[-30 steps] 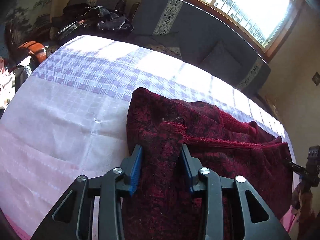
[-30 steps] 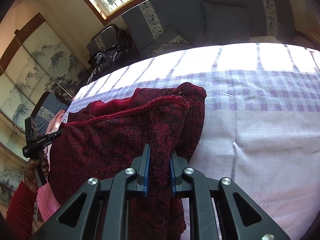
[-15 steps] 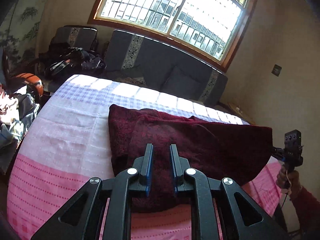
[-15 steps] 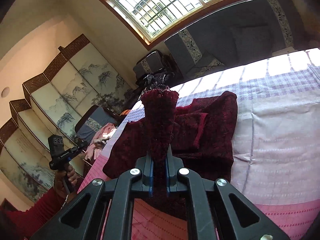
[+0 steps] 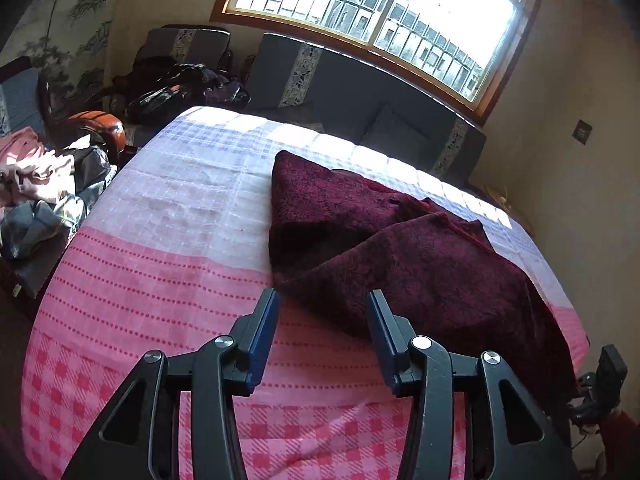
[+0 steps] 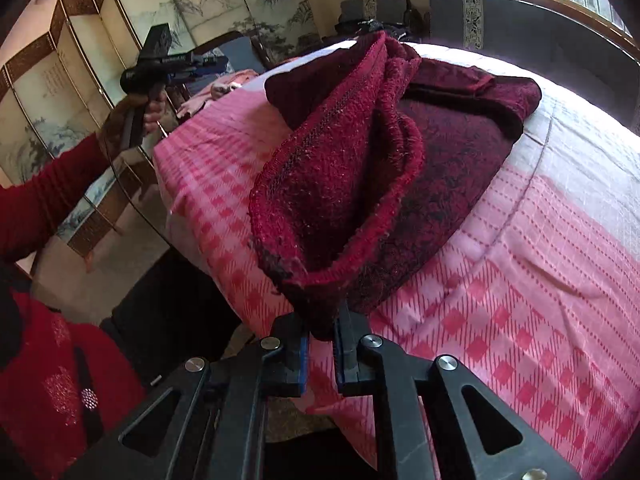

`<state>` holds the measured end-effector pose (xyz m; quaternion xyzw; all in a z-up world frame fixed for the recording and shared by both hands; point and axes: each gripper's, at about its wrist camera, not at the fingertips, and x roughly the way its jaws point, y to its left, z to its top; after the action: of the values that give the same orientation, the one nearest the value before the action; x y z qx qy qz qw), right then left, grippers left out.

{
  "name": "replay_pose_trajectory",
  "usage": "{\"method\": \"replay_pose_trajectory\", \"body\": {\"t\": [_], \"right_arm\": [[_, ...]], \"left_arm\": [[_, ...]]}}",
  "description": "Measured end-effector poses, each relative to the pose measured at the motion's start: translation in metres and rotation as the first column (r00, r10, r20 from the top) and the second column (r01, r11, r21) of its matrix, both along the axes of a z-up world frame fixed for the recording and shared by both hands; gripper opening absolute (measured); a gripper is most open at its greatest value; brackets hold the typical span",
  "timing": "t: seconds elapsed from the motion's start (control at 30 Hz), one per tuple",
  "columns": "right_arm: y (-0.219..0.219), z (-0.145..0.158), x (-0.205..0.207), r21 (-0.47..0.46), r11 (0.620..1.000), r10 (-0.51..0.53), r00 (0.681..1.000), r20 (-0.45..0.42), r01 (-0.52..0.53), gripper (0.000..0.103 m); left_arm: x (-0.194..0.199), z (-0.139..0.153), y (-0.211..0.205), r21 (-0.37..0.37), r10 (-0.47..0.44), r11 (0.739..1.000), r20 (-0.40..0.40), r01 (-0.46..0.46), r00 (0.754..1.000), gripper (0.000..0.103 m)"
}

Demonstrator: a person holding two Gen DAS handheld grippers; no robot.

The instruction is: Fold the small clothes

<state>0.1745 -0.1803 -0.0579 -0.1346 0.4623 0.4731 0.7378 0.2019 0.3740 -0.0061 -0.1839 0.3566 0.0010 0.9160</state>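
Observation:
A dark red knitted garment lies partly folded on the pink, white and lilac checked bedcover. My left gripper is open and empty, just in front of the garment's near edge. My right gripper is shut on a fuzzy red hem of the garment and holds that part lifted above the bed's near corner. The left gripper also shows in the right wrist view, held off the bed's left side. The right gripper shows at the left wrist view's lower right edge.
A dark sofa stands under the window behind the bed. A pile of clothes and bags lies left of the bed. A painted folding screen stands along the wall. The bedcover hangs over the near edge.
My left gripper has opened, let go of the garment and drawn back to its near edge. My right gripper has pulled its held edge toward the bed's near corner.

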Motion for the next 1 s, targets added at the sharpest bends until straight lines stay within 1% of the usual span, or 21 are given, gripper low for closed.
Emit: {"method": "replay_pose_trajectory", "body": {"t": [0.03,0.07,0.1,0.13,0.17,0.2,0.27,0.3,0.33,0.37,0.43,0.5,0.53,0.6,0.7,0.77,0.83,0.9,0.93,0.97,1.0], "right_arm": [[-0.007,-0.008,0.000,-0.007,1.000,-0.017,0.999,-0.028,0.017,0.011],[-0.017,-0.010,0.004,0.026,0.998,-0.047,0.997,-0.057,0.049,0.012],[-0.028,-0.008,0.009,0.071,0.994,-0.077,0.993,-0.088,0.083,0.013],[-0.039,-0.005,0.015,0.119,0.986,-0.098,0.986,-0.134,0.114,0.014],[-0.049,-0.001,0.019,0.168,0.976,-0.105,0.978,-0.181,0.136,0.015],[-0.059,0.003,0.021,0.207,0.965,-0.122,0.973,-0.197,0.163,0.017],[-0.078,0.013,0.027,0.274,0.938,-0.156,0.964,-0.214,0.213,0.026],[-0.088,0.017,0.033,0.294,0.925,-0.181,0.960,-0.215,0.240,0.027],[-0.098,0.024,0.043,0.298,0.914,-0.225,0.955,-0.194,0.276,0.032],[-0.109,0.026,0.054,0.275,0.903,-0.298,0.942,-0.156,0.331,0.042],[-0.135,0.028,0.083,0.236,0.863,-0.427,0.895,-0.129,0.446,0.046],[-0.167,0.021,0.124,0.193,0.792,-0.562,0.815,-0.140,0.579,0.046],[-0.183,0.016,0.146,0.168,0.760,-0.614,0.778,-0.133,0.628,0.046],[-0.209,0.011,0.182,0.119,0.697,-0.703,0.707,-0.079,0.707,0.046],[-0.234,-0.002,0.230,0.032,0.641,-0.767,0.642,-0.002,0.767,0.044],[-0.249,-0.009,0.255,0.002,0.605,-0.796,0.604,0.030,0.796,0.044],[-0.262,-0.011,0.271,0.016,0.594,-0.804,0.593,0.043,0.805,0.044],[-0.270,-0.012,0.285,0.027,0.595,-0.803,0.594,0.048,0.803,0.045],[-0.274,-0.013,0.291,0.036,0.599,-0.801,0.597,0.047,0.800,0.051],[-0.276,-0.013,0.295,0.051,0.609,-0.793,0.607,0.049,0.792,0.063],[-0.278,-0.014,0.299,0.068,0.620,-0.785,0.618,0.055,0.782,0.070]], "left_arm": [[0.002,-0.006,0.004,-0.008,0.017,1.000,-0.025,-0.017,1.000,0.056],[0.003,-0.012,0.007,-0.017,0.032,0.999,-0.047,-0.033,0.998,0.056],[0.005,-0.019,0.008,0.000,0.050,0.999,-0.069,-0.050,0.996,0.057],[0.007,-0.023,0.007,0.042,0.071,0.997,-0.090,-0.068,0.993,0.058],[0.009,-0.029,0.008,0.090,0.104,0.991,-0.111,-0.095,0.988,0.067],[0.011,-0.034,0.011,0.118,0.136,0.986,-0.128,-0.121,0.982,0.077],[0.015,-0.047,0.024,0.104,0.161,0.984,-0.137,-0.148,0.977,0.079],[0.019,-0.053,0.030,0.100,0.183,0.980,-0.146,-0.169,0.972,0.079],[0.025,-0.059,0.039,0.110,0.213,0.974,-0.159,-0.197,0.964,0.079],[0.032,-0.065,0.047,0.116,0.240,0.968,-0.169,-0.223,0.956,0.079],[0.044,-0.076,0.062,0.116,0.282,0.957,-0.184,-0.264,0.942,0.079],[0.057,-0.085,0.070,0.159,0.323,0.942,-0.200,-0.295,0.925,0.079],[0.062,-0.084,0.069,0.200,0.325,0.936,-0.181,-0.289,0.928,0.079],[0.075,-0.087,0.069,0.237,0.291,0.940,-0.185,-0.244,0.939,0.080],[0.094,-0.089,0.067,0.291,0.233,0.941,-0.189,-0.172,0.954,0.080],[0.104,-0.090,0.069,0.282,0.180,0.951,-0.184,-0.123,0.966,0.080],[0.115,-0.091,0.070,0.292,0.154,0.952,-0.189,-0.094,0.970,0.082],[0.125,-0.094,0.075,0.294,0.159,0.951,-0.207,-0.094,0.965,0.099],[0.128,-0.096,0.078,0.294,0.172,0.950,-0.219,-0.104,0.960,0.103],[0.130,-0.097,0.080,0.285,0.174,0.952,-0.217,-0.108,0.960,0.103],[0.130,-0.097,0.080,0.288,0.170,0.952,-0.219,-0.103,0.961,0.103]]}}
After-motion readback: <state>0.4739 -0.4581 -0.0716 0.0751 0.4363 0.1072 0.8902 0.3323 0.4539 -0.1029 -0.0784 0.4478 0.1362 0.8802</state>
